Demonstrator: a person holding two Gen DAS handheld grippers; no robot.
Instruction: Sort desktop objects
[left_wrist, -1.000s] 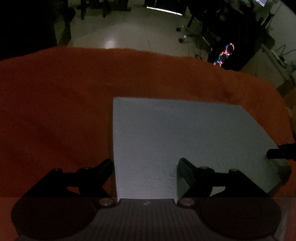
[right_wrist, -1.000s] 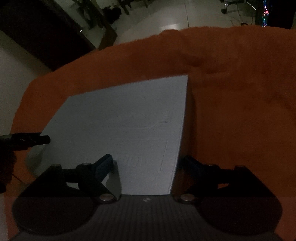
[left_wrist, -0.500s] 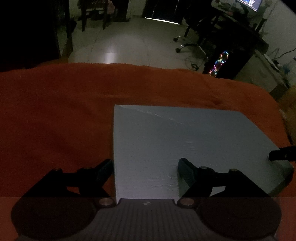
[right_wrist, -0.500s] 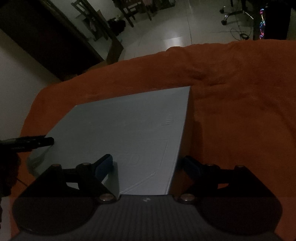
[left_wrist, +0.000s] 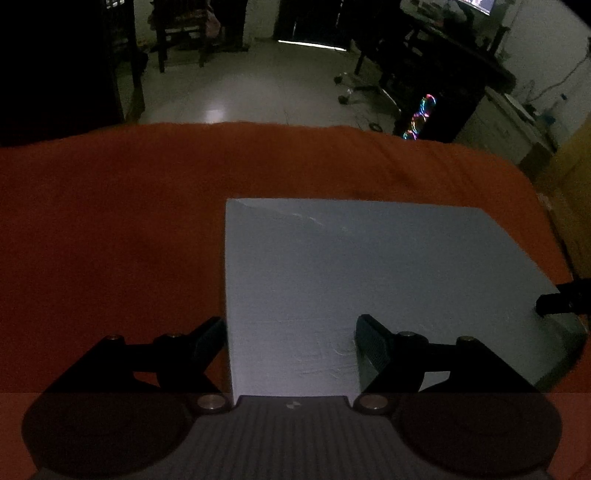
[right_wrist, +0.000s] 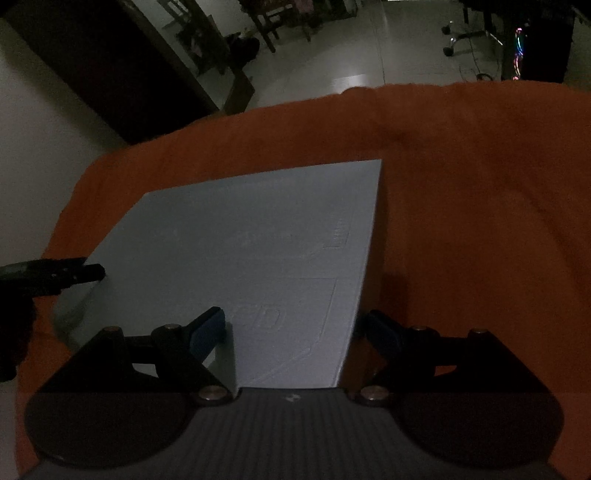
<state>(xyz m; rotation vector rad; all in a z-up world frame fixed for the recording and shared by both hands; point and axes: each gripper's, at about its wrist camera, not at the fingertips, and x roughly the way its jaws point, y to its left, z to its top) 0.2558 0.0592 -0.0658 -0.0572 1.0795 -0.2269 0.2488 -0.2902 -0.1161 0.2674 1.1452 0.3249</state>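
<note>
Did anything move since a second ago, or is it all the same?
Both cameras tipped up, so more floor shows beyond the orange cloth. The pale blue board lies where it was, each gripper's open fingers straddling a side edge, nothing grabbed or dropped.

The room is being kept dim. A pale tiled floor (left_wrist: 240, 88) is being lit by a faint glare at the far side. Dark chairs (left_wrist: 184, 33) are being seen far left, and an office chair base (left_wrist: 365, 88) far right beside a computer case glowing with coloured lights (left_wrist: 421, 118). A pale wall (right_wrist: 40, 122) is being shown at left.
</note>
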